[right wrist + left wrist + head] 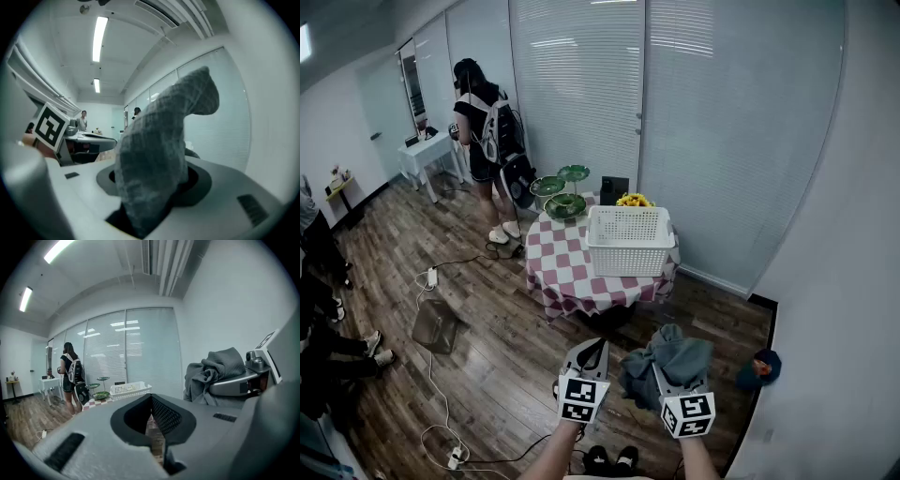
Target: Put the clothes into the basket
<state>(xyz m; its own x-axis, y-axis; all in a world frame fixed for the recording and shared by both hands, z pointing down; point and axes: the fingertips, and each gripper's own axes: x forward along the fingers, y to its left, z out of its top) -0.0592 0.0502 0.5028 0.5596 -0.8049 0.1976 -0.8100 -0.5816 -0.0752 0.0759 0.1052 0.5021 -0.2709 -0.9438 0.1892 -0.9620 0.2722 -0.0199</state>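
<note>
A white plastic basket (pixel 628 241) stands on the round table with a red-and-white checked cloth (pixel 567 272), ahead of me. My right gripper (pixel 662 371) is shut on a bundled grey garment (pixel 677 356), held in the air short of the table. In the right gripper view the garment (pixel 159 154) rises out of the jaws and hides them. My left gripper (pixel 598 345) hangs beside it on the left, its jaw tips together with nothing between them. The left gripper view shows the basket (pixel 129 389) far off and the garment (pixel 213 373) at the right.
Green tiered dishes (pixel 562 192) and yellow flowers (pixel 633 200) sit behind the basket. A person (pixel 487 141) stands at the back left by a white desk (pixel 427 155). Cables (pixel 431 375) run over the wood floor, and a dark blue cap (pixel 758 368) lies at the right wall.
</note>
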